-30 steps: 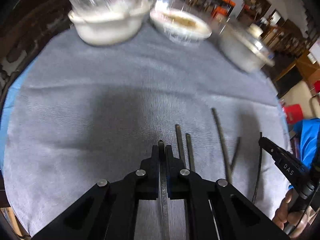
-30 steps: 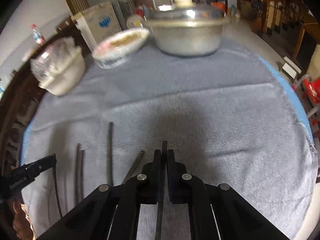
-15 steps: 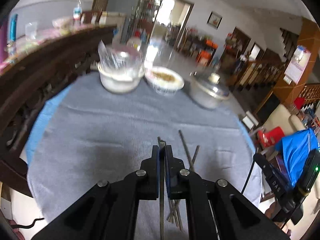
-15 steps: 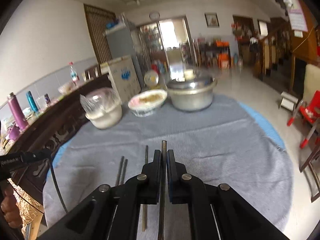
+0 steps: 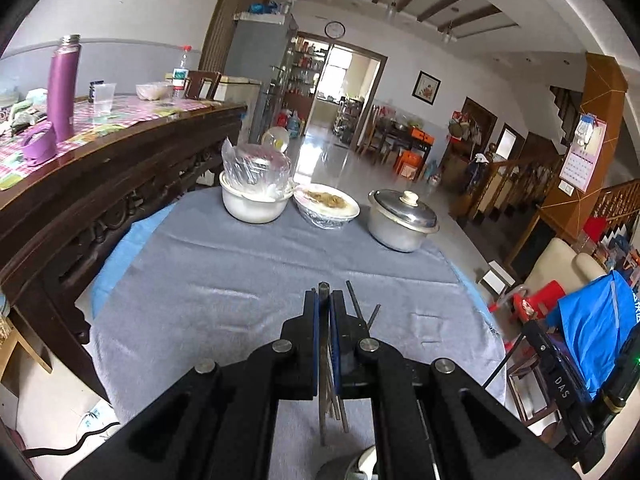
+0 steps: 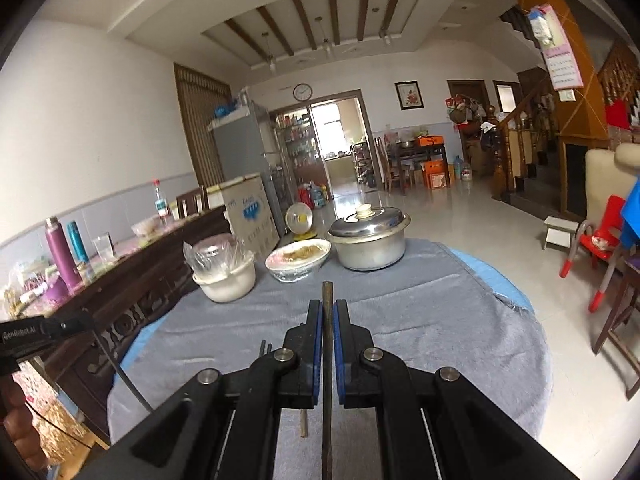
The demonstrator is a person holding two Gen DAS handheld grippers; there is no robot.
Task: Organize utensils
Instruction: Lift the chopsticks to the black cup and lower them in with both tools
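Open cloth ahead, dishes at the far edge

Beyond your fingers the desk (image 5: pixel 240 280) lies open; white bowl (image 5: pixel 254 206), food dish (image 5: pixel 326 206) and lidded pot (image 5: pixel 400 222) block its far edge.

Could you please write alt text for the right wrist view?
The right gripper is shut on a dark chopstick held above a round table under a grey cloth. At the far edge stand a lidded metal pot, a dish of food and a white bowl.
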